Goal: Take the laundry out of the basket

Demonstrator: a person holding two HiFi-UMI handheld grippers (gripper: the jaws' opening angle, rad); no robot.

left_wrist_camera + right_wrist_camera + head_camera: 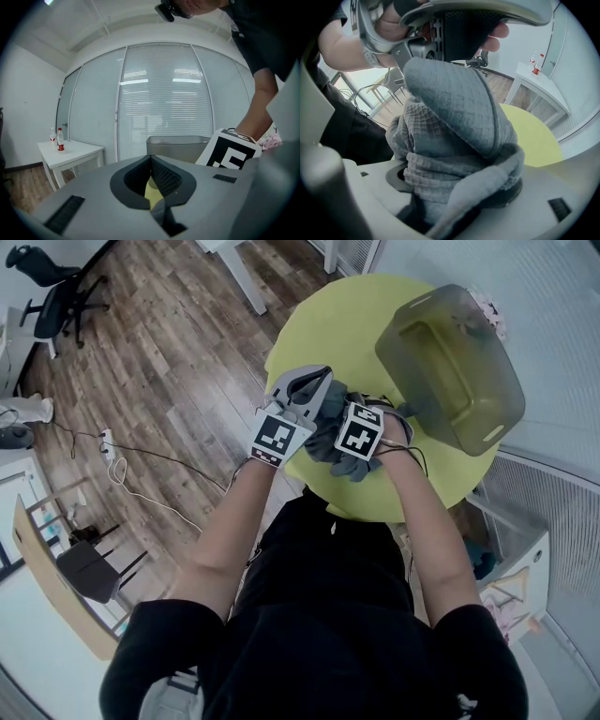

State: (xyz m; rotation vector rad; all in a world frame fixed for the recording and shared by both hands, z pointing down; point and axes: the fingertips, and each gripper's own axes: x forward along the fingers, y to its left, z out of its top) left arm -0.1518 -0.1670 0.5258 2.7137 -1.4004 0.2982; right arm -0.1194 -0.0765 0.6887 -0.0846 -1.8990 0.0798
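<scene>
A translucent grey basket (pixel 450 362) lies tipped on its side at the right of the round yellow-green table (pixel 309 324). It shows again in the left gripper view, basket (pixel 178 143). A grey waffle-weave cloth (pixel 450 122) is bunched thickly between the jaws of my right gripper (pixel 454 187), which is shut on it. In the head view the cloth (pixel 330 423) sits between the two grippers at the table's near edge. My left gripper (pixel 150 161) is shut with nothing in it and points past the right gripper's marker cube (pixel 232 152). A pale pink patterned piece (pixel 487 310) peeks from behind the basket.
A white side table (pixel 70 152) with bottles (pixel 60 139) stands by the glass wall. On the wood floor to the left are an office chair (pixel 56 292) and a power strip (pixel 108 444) with cables. A white table leg (pixel 242 277) stands beyond the round table.
</scene>
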